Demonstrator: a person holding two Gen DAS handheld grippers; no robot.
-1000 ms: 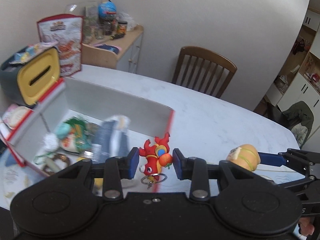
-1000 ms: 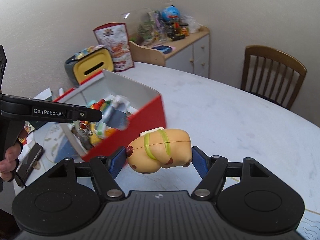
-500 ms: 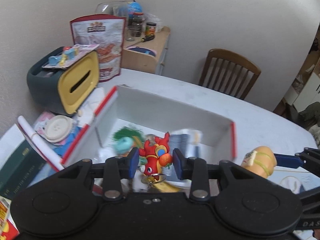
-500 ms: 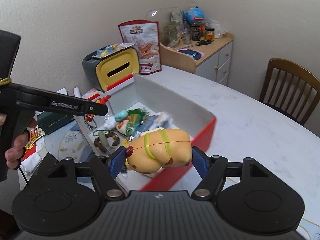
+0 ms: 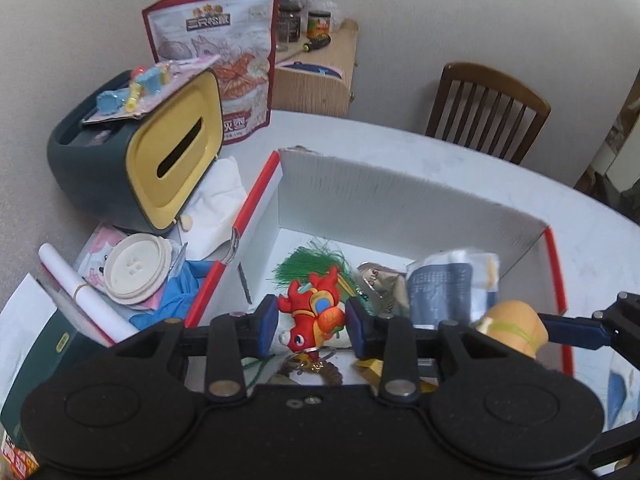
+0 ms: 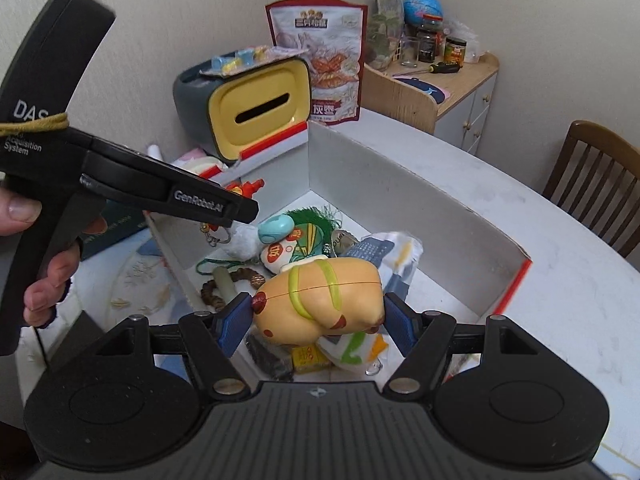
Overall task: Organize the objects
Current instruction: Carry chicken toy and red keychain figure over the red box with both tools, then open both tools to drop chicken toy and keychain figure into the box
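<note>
Toys: 1 red keychain (image 5: 311,317) + 1 tan figure (image 6: 320,300), gripped above 1 box (image 5: 400,196).

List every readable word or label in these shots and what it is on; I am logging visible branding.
"GenRobot.AI": side of the left gripper.
"DAS" and "Acquisition System": that gripper's handle.
Large Chinese characters on the snack bag: too blurred to transcribe reliably.
Print on the packets in the box: too blurred.

Left gripper (image 5: 312,322) fingers clamped, right gripper (image 6: 318,314) likewise, apparently level
</note>
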